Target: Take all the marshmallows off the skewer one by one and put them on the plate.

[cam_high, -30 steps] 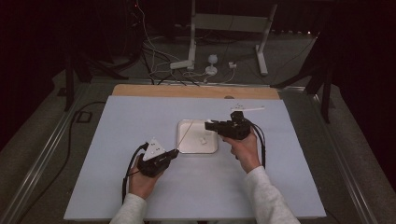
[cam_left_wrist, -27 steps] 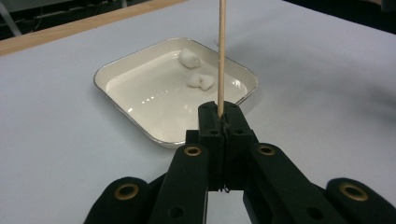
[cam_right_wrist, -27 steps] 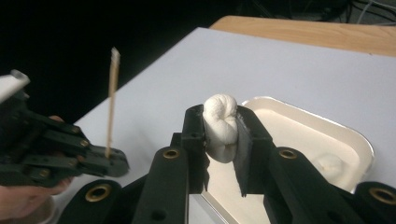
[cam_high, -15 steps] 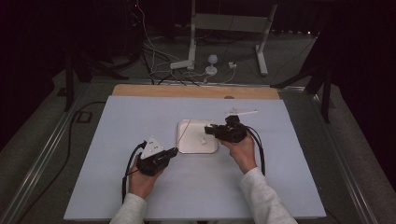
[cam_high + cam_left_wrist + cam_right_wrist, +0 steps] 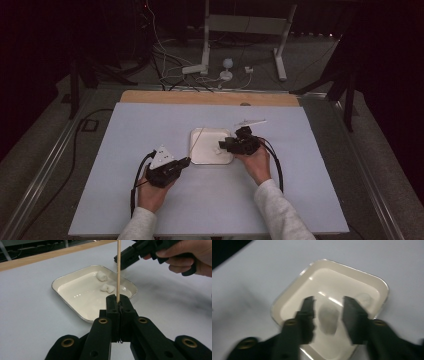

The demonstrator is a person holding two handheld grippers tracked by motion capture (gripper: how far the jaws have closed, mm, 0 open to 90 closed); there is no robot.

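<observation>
Left hand-held gripper (image 5: 186,161) sits at the near left of the white tray (image 5: 200,159), jaws clenched on a thin wooden skewer (image 5: 118,270). In the left gripper view the skewer rises straight up from between the closed jaws and leaves the top of the frame. In the high view the skewer runs from the jaws toward the tray's far left corner.

Right hand-held gripper (image 5: 222,146) hangs at the tray's right edge, pointing left over it. Its jaws have just been opening. In the right gripper view they stand apart, straddling one white marshmallow (image 5: 328,318) that lies on the tray floor; the pads do not press on it, gaps show on both sides. Frame is motion-blurred.

A second marshmallow (image 5: 364,299) lies farther off toward the tray's right corner in that view. Both pieces show in the left gripper view, near the tray's far right side.

Tray rests mid-way on the pale blue surface (image 5: 125,130).
</observation>
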